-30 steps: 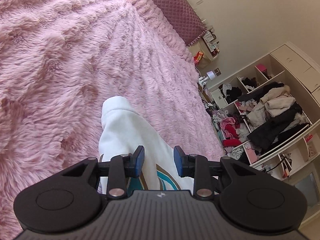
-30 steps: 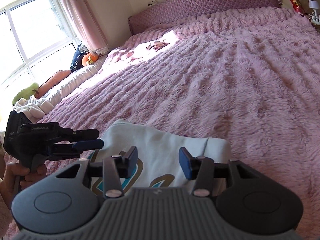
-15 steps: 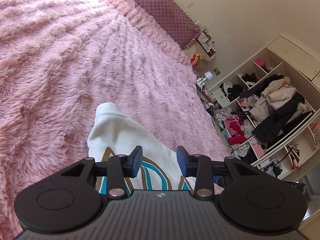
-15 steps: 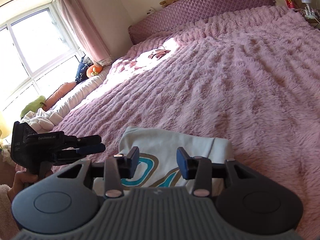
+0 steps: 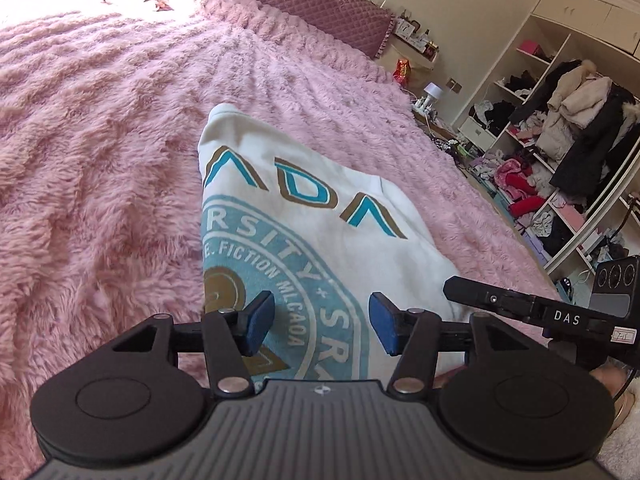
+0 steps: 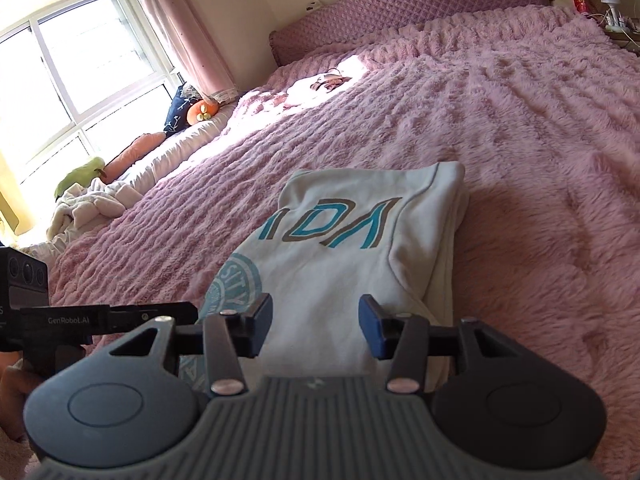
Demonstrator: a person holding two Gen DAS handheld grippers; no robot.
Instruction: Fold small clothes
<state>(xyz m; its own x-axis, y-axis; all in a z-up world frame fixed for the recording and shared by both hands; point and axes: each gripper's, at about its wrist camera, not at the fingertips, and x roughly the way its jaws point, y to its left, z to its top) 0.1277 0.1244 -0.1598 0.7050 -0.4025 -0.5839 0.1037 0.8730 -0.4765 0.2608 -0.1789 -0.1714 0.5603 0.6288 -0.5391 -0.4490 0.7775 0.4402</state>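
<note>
A folded white sweatshirt (image 5: pixel 320 216) with a teal and brown print lies on the pink fluffy bedspread (image 5: pixel 100 140); it also shows in the right wrist view (image 6: pixel 340 264). My left gripper (image 5: pixel 322 326) is open and empty, hovering over the near end of the sweatshirt. My right gripper (image 6: pixel 316 330) is open and empty, also over the near end. The right gripper shows at the right of the left wrist view (image 5: pixel 520 304). The left gripper shows at the left of the right wrist view (image 6: pixel 100 318).
A quilted purple headboard (image 6: pixel 400 4) stands at the far end of the bed. Open shelves full of clothes (image 5: pixel 560 140) stand to the right. A window (image 6: pixel 72 80) and a pile of soft toys and cloth (image 6: pixel 92 200) are to the left.
Both grippers have pulled back and risen from the sweatshirt, so more of its print shows. Both stay open and empty.
</note>
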